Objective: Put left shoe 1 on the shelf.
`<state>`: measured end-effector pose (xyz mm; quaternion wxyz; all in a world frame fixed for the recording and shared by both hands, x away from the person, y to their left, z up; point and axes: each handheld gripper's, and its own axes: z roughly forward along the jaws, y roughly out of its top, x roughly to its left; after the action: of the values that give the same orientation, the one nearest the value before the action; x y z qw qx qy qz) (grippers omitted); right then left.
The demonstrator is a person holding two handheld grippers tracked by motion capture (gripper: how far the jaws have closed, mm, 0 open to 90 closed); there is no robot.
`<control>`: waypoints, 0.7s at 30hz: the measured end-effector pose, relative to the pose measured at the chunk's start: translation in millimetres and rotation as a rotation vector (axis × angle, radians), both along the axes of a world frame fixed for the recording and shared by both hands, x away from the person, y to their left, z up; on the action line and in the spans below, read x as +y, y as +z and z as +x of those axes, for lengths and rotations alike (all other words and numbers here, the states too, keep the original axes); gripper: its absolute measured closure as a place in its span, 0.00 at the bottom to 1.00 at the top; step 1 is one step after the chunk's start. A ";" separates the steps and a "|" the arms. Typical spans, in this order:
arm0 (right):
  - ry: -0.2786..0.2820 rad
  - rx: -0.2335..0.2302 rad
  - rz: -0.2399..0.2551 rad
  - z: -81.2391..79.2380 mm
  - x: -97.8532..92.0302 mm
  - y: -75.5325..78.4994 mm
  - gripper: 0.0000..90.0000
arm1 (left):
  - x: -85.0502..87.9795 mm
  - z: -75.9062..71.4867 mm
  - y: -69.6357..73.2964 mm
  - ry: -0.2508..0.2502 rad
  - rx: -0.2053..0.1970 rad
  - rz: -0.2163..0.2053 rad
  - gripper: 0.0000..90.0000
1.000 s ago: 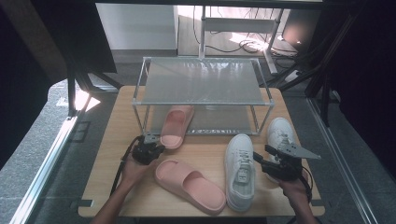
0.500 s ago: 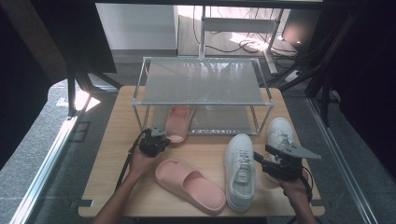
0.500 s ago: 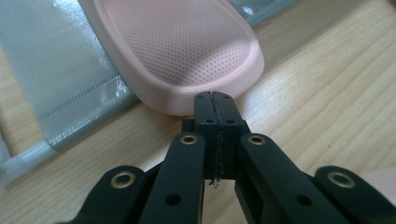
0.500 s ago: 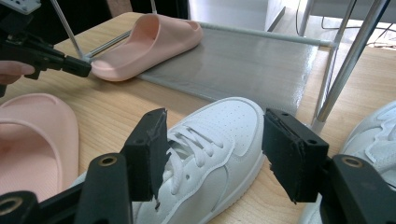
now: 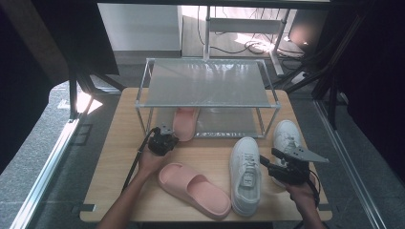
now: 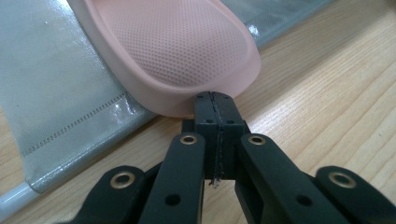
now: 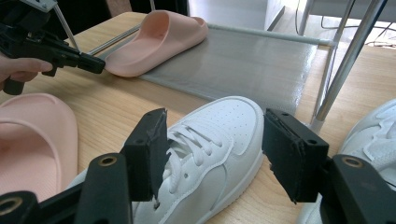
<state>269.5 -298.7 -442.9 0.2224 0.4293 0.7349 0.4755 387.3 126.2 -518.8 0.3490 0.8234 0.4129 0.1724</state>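
Note:
A pink slipper point(image 5: 185, 121) point(image 6: 173, 46) lies on the lower mesh shelf point(image 6: 60, 93) of a metal rack point(image 5: 207, 81), heel toward me. My left gripper point(image 5: 168, 138) point(image 6: 214, 100) is shut, and its closed tips touch the slipper's heel rim. The second pink slipper point(image 5: 193, 189) lies on the table near the front. A white sneaker point(image 5: 245, 174) point(image 7: 233, 116) lies beside it, with my right gripper point(image 5: 267, 160) point(image 7: 217, 151) open, one jaw on either side above its laces without touching. The right gripper view also shows the left gripper point(image 7: 95, 64) against the shelved slipper point(image 7: 159, 39).
A second white sneaker point(image 5: 285, 138) point(image 7: 373, 135) stands at the right, next to the rack's front right leg point(image 7: 343, 60). The rack's upper mesh shelf point(image 5: 207, 88) covers most of the lower one. The wooden table point(image 5: 119, 157) ends just in front of the shoes.
My left gripper has moved toward the rack with its tips on the slipper's heel, and the slipper has slid further in under the upper shelf. The right gripper has stayed still.

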 end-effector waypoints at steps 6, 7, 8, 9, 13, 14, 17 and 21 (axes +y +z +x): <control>0.000 0.003 -0.004 0.9 0.1 -0.9 0.46 | -2.7 3.5 -3.9 0.006 -0.021 -0.019 1.00; -0.001 0.003 -0.002 0.8 0.3 -1.0 0.46 | -3.2 4.1 -4.4 0.008 -0.024 -0.020 1.00; -0.001 0.003 -0.002 0.8 0.4 -1.0 0.46 | -3.6 4.6 -4.7 0.009 -0.025 -0.021 1.00; -0.001 0.003 -0.001 0.6 0.6 -0.9 0.46 | -4.1 5.4 -4.5 0.008 -0.020 -0.018 1.00; 0.001 0.005 -0.005 0.3 1.1 -0.8 0.46 | -7.4 10.4 -2.8 0.004 -0.017 0.004 1.00; 0.000 0.004 -0.003 0.2 1.3 -0.8 0.46 | -7.8 11.6 -3.0 0.005 -0.015 0.003 1.00; 0.001 0.003 -0.004 -0.1 0.3 -0.7 0.46 | -8.6 14.5 -4.0 0.015 -0.013 -0.005 1.00; -0.002 0.002 -0.001 -0.3 -0.4 -0.5 0.46 | -8.6 15.7 -5.0 0.019 -0.013 -0.002 1.00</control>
<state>269.2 -299.2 -443.5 0.2224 0.4304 0.7348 0.4748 403.1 117.5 -523.8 0.3509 0.8180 0.4185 0.1805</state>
